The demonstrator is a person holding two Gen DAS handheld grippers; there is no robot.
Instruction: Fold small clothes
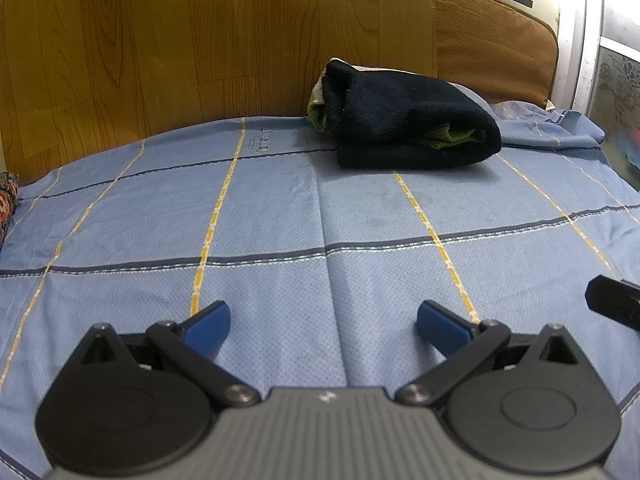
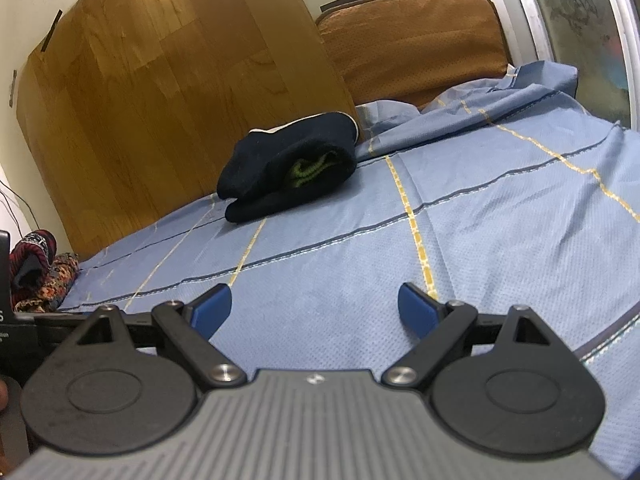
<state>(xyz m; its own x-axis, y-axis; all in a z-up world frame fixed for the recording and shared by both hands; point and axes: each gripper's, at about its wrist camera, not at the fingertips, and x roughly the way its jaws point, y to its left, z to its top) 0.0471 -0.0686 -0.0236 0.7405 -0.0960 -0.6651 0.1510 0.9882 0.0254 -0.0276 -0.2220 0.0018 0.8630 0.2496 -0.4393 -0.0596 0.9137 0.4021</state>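
Toward the far edge of the bed, close against the wood-grain panel (image 1: 200, 48), lay one folded bundle of dark clothes (image 1: 412, 124), well apart from both sets of fingers. From the left wrist view it sat ahead and a little to the right of the left gripper (image 1: 324, 320); from the right wrist view it sat ahead and to the left of the right gripper (image 2: 316, 304). Neither gripper touched it.

Both grippers had their fingers spread wide with nothing between them, hovering low over the sheet (image 1: 280, 220) near the bed's near edge. Each gripper carried two fingers with blue, rounded pads (image 1: 212, 322) on black jointed links, set into a ribbed grey body.

The bundle was one soft, thick lump of navy fleecy cloth, folded over on itself, with a green knitted layer showing in the open fold and a pale trim along its top edge. I counted a single bundle; how many garments it held could not be told.

The sheet was a light blue, finely dotted weave crossed by yellow and dark blue lines in a wide check, smooth in the middle and rumpled toward the far right corner. One brown, quilted cushion (image 2: 412, 40) stood upright behind that corner. Patterned red and dark fabric (image 2: 40, 268) lay heaped off the bed's left edge.
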